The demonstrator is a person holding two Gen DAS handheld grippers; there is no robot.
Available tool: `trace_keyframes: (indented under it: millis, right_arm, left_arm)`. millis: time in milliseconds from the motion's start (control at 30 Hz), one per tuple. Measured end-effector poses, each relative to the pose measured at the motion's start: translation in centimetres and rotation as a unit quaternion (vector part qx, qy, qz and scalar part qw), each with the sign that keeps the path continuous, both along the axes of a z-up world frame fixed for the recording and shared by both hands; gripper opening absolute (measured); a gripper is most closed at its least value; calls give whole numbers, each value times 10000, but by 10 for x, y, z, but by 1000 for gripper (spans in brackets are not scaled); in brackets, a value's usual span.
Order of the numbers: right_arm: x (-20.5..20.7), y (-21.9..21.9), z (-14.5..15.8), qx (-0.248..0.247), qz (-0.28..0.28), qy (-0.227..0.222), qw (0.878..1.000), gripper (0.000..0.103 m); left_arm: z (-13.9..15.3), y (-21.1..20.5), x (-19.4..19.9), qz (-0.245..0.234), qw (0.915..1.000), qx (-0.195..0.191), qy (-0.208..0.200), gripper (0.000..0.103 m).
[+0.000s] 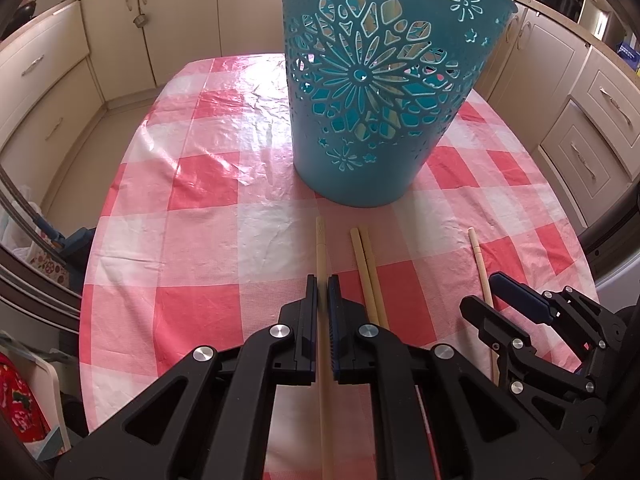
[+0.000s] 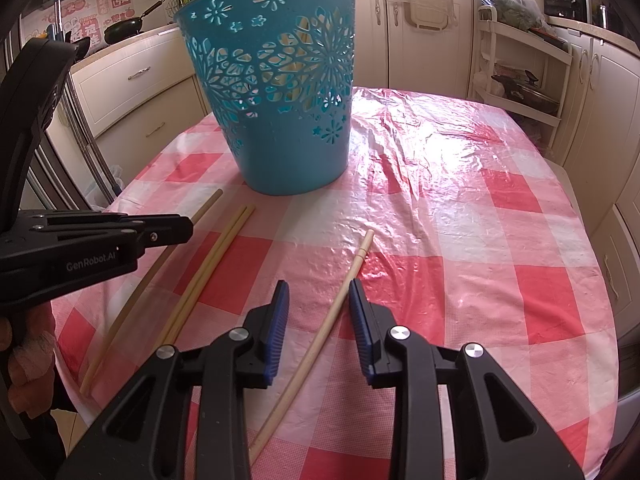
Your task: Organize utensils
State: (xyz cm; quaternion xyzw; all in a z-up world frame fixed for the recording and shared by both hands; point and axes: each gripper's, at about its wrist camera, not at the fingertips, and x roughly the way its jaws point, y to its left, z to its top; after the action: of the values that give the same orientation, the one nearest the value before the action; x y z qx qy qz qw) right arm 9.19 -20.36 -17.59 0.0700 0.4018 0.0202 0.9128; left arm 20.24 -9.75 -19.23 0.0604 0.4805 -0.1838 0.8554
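A: Which step is this?

B: Picking up. The left gripper [image 1: 322, 292] is clamped on one pale wooden chopstick [image 1: 320, 248] lying on the red-and-white checked tablecloth [image 1: 208, 208]; its long axis points toward the teal perforated plastic basket [image 1: 372, 92].

A: And the right gripper [image 2: 318, 300]?

B: Partly open, straddling another chopstick [image 2: 340, 304], seemingly not yet pinching it. Next: close, lift, drop both in the basket.

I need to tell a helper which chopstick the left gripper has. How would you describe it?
Start at the blue basket on the checked tablecloth. Four chopsticks lie before it. It is the leftmost chopstick, clamped in the left gripper, apart from the touching pair beside it.
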Motion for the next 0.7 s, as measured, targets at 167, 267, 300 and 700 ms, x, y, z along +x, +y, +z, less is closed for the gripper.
trace_keyframes:
  millis: [167,267,300,700]
  right_arm:
    - [0,0,0,0,1,-1,10000,31]
    - [0,0,0,-1,0,-2,10000,31]
    - [0,0,0,-3,1,-3,10000,31]
    - [0,0,0,-1,1,-5,10000,32]
  left_arm:
    - [0,0,0,0,10000,-3,-1,5]
    - [0,0,0,-2,10000,-12,-5,5]
    - [1,0,0,-3,10000,-17,-7,5]
    - [3,3,0,9,9999,-107,8,5]
